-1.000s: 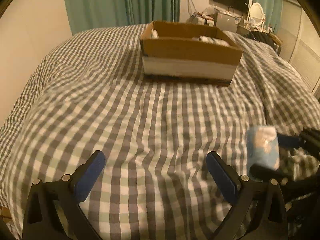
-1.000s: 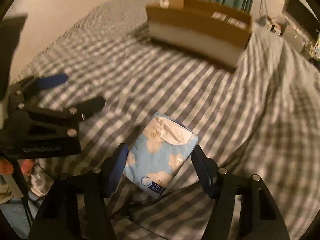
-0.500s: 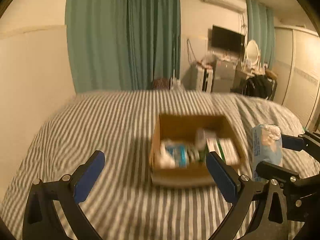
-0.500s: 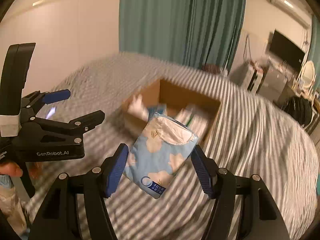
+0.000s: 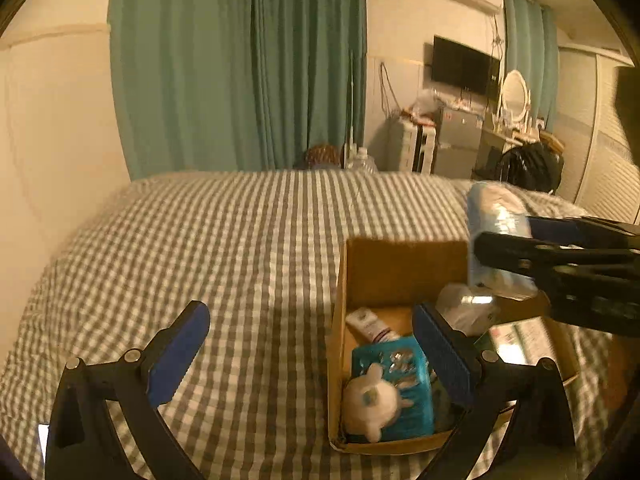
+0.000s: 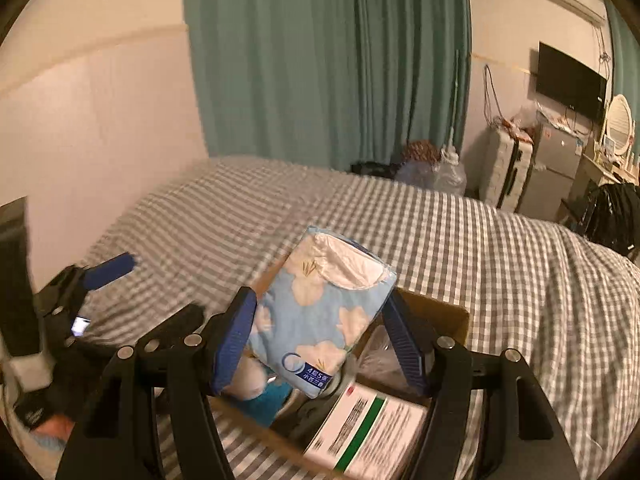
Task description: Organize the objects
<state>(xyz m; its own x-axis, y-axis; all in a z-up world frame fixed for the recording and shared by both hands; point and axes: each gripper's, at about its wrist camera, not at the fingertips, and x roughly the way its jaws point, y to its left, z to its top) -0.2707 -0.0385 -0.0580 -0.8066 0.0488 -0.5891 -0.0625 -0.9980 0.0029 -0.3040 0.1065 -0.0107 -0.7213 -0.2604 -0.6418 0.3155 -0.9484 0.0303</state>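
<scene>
The right claw [image 6: 320, 340] is clamped on a blue tissue pack [image 6: 320, 312], held above the cardboard box [image 5: 400, 272] at lower right of the frame on the checked bed [image 5: 240, 248]. The left claw [image 5: 312, 348] stands apart, empty, over the box's left edge.

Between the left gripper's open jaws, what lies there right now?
Only gray checked bedspread shows between the left gripper jaws in the left wrist view; the cardboard box sits beyond its right jaw.
</scene>
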